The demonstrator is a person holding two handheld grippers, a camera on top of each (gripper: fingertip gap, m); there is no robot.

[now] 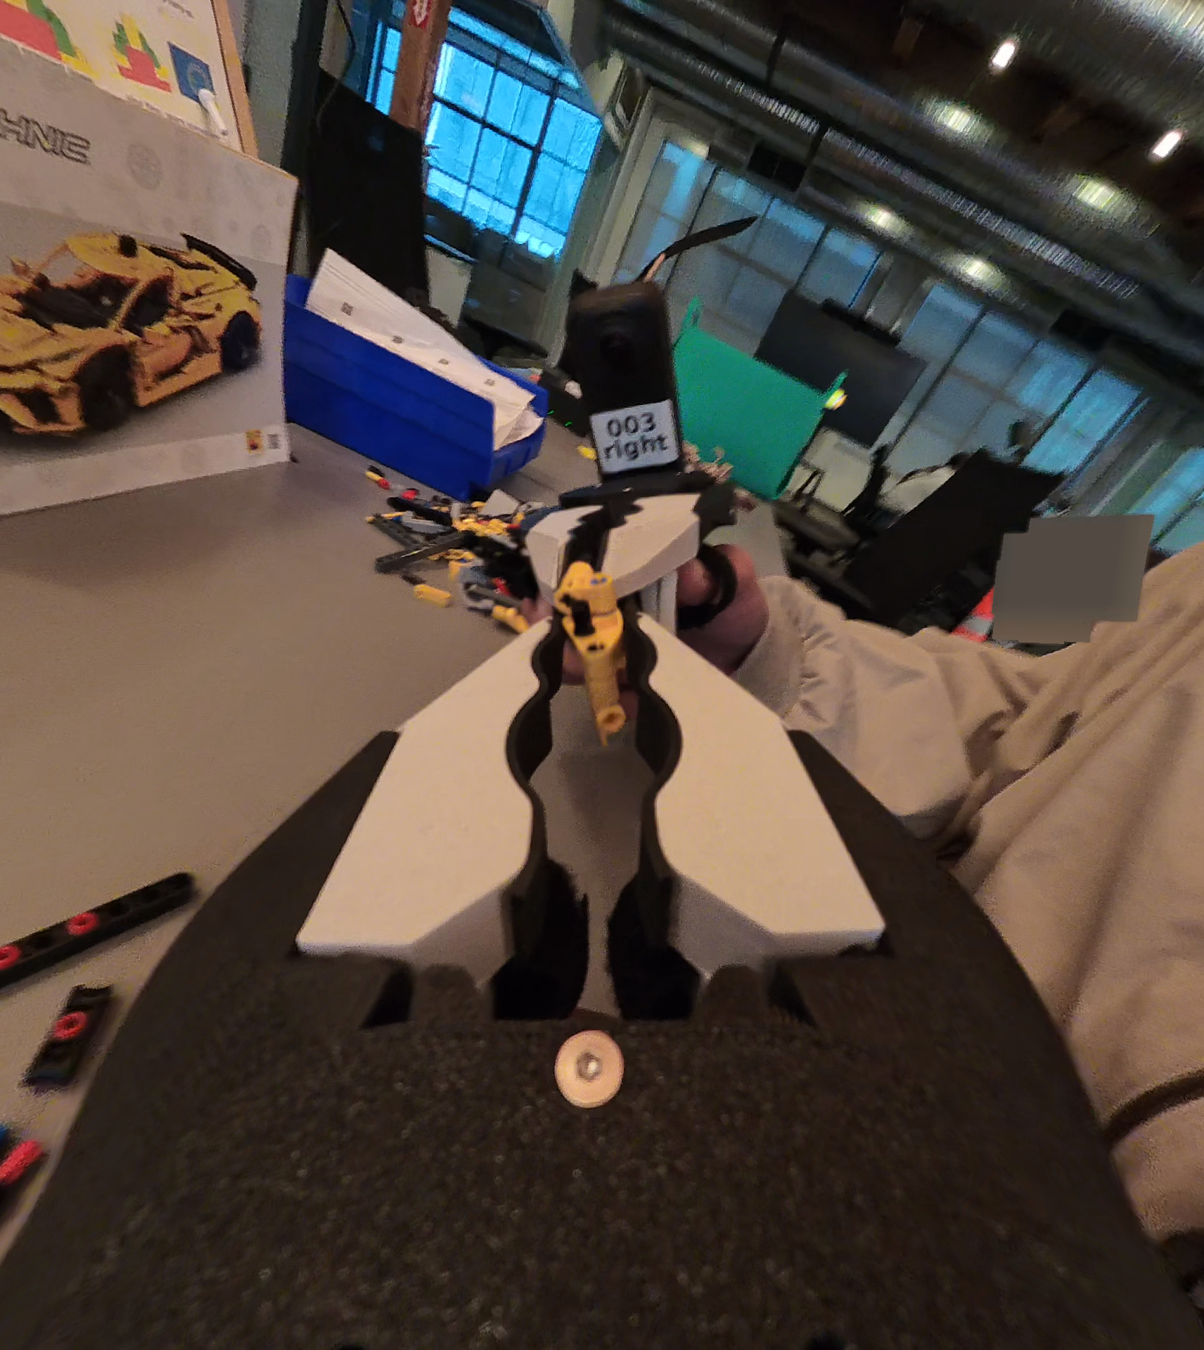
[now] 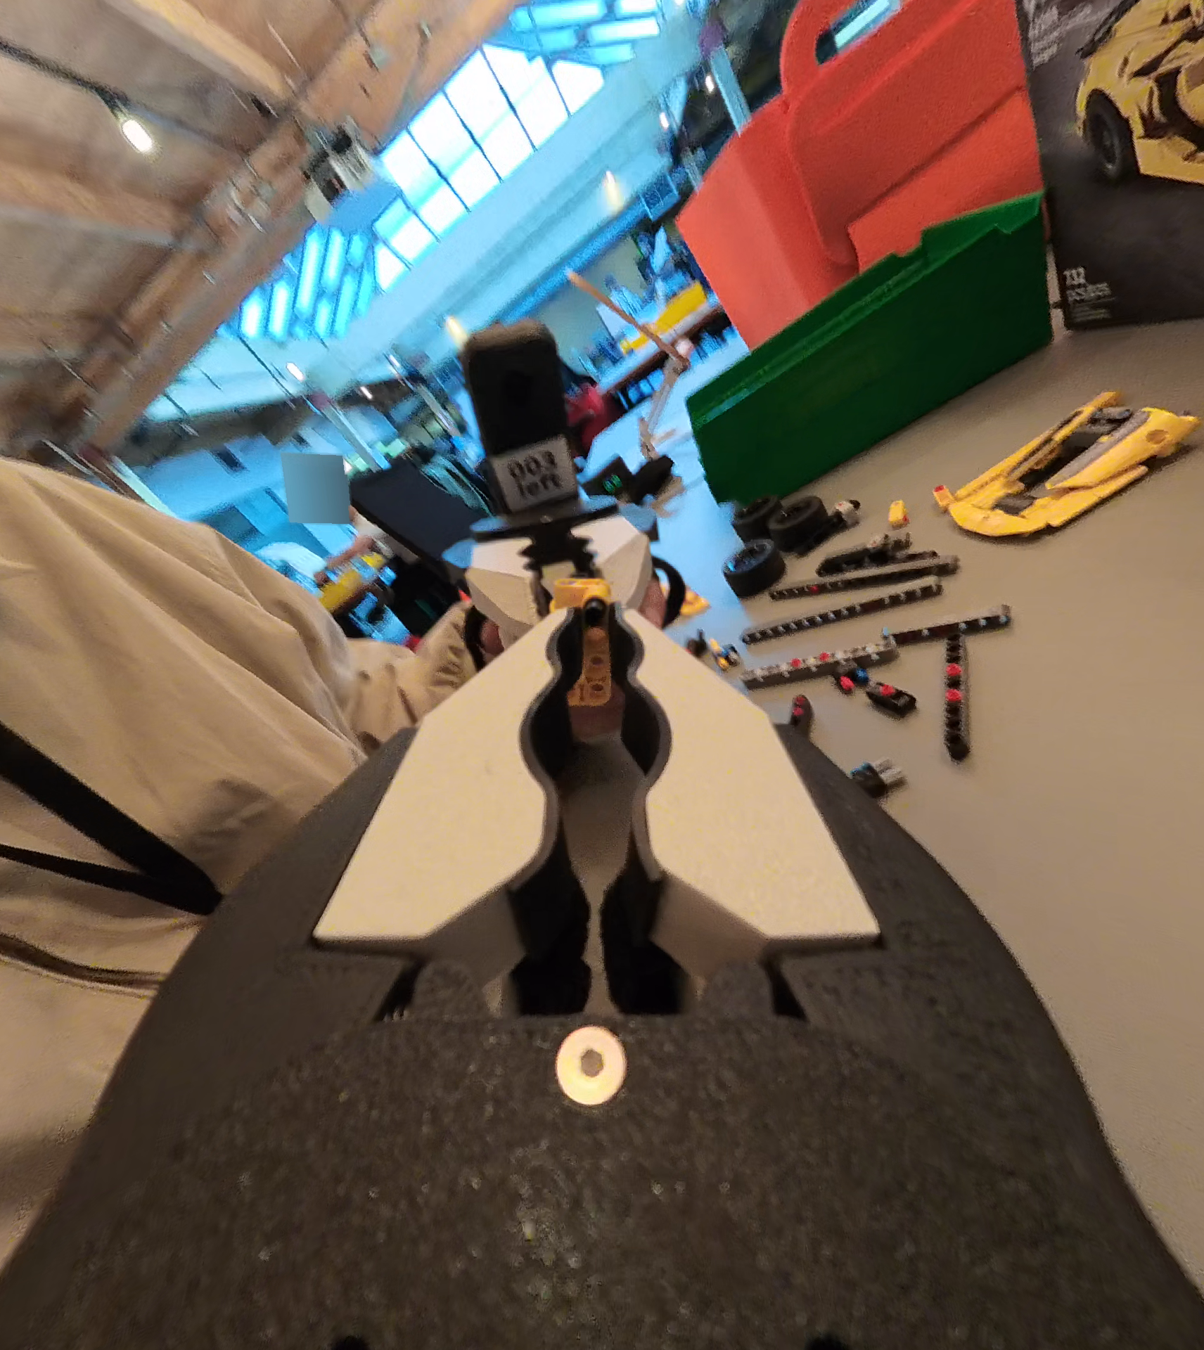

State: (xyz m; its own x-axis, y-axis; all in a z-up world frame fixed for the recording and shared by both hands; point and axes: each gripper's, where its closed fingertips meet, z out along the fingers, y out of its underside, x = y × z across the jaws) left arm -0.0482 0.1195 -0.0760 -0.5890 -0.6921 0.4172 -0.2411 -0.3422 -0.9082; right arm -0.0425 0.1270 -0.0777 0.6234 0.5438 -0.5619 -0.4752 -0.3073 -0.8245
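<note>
**Yellow brick piece gripped at both ends**

The yellow brick piece is hanging in the air above the grey table. The left gripper and right gripper are meeting tip to tip, each pinching it, with loose parts lying beyond.

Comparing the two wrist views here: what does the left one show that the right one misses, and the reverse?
Only the left wrist view: a blue bin stuffed with white papers and a loose pile of small parts behind the grippers.

Only the right wrist view: a green bin, a red case, black wheels, a yellow car body section and rows of black beams.

Both: the grey table, the boxed car kit, and the left gripper and right gripper shut on one yellow piece.
</note>
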